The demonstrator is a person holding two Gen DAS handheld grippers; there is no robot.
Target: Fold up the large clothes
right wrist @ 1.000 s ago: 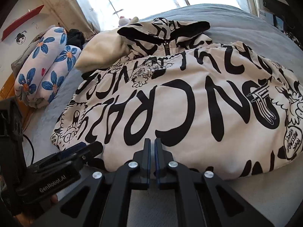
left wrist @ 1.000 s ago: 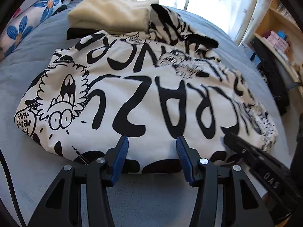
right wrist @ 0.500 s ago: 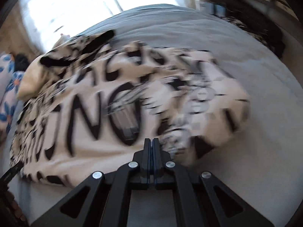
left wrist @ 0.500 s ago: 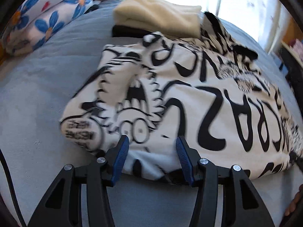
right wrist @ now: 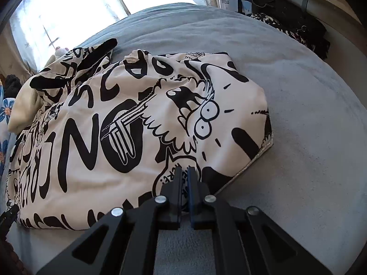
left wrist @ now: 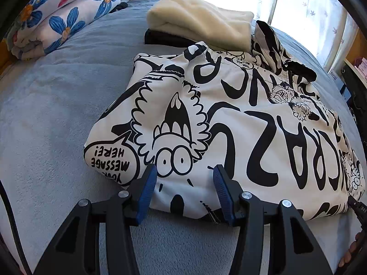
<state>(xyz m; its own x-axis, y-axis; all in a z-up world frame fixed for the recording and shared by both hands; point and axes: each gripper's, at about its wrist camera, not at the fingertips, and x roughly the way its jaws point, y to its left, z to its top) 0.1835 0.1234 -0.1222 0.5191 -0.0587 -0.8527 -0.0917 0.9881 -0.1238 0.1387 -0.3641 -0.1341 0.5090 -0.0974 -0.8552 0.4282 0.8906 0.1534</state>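
On the grey bed (left wrist: 59, 123) lies the thing we have to fold: a large white garment (left wrist: 240, 119) printed with black cartoon lettering, already doubled into a thick, puffy bundle. It rests across the middle of the bed, its far edge against a cream folded fleece (left wrist: 199, 25), with a floral quilt roll (left wrist: 57, 20) well apart at the far left corner.

We judge it soft and bulky, probably padded: it holds rounded edges and does not lie flat, so it should be light for its size but springy, likely to billow open if released carelessly. The shell looks smooth and may slip between pads.

Our left gripper (left wrist: 184, 192) hovers at the near left edge, its blue fingers (left wrist: 146, 192) apart with the hem between them but not pressed. Our right gripper (right wrist: 185, 190) sits at the near right corner with its fingers together; we cannot tell whether any cloth is caught.

For a hold, we would pinch the near hem through all layers, close to each corner, where the silvery lining edge (right wrist: 252, 160) shows on the right.
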